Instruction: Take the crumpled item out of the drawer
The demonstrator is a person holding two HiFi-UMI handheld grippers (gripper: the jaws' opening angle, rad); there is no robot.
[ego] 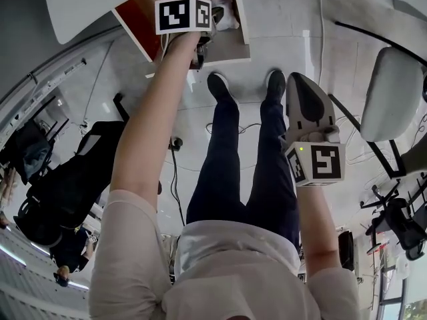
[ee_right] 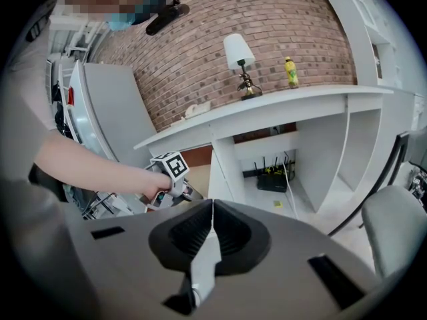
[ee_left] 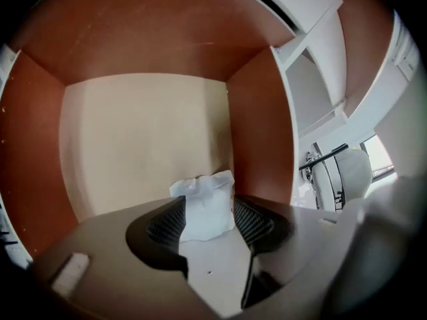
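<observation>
The drawer (ee_left: 257, 132) has red-brown walls and a pale floor, and it stands pulled out at the top of the head view (ego: 137, 19). A crumpled white item (ee_left: 205, 205) sits in its far right corner, and shows beside the marker cube from above (ego: 225, 13). My left gripper (ee_left: 208, 220) reaches into the drawer, with its two dark pads pressed on either side of the item. Seen from the head, the left gripper (ego: 212, 19) is mostly hidden by its cube. My right gripper (ee_right: 211, 212) is shut with nothing in it and hangs low by the person's right leg (ego: 300, 82).
A white shelf unit (ee_right: 280, 105) carries a lamp (ee_right: 239, 62) and a yellow bottle (ee_right: 291, 72), with a router (ee_right: 272, 179) below. A grey office chair (ego: 393, 92) stands at the right. The person's shoes (ego: 219, 85) are just in front of the drawer. A black cable (ego: 175, 179) trails over the floor.
</observation>
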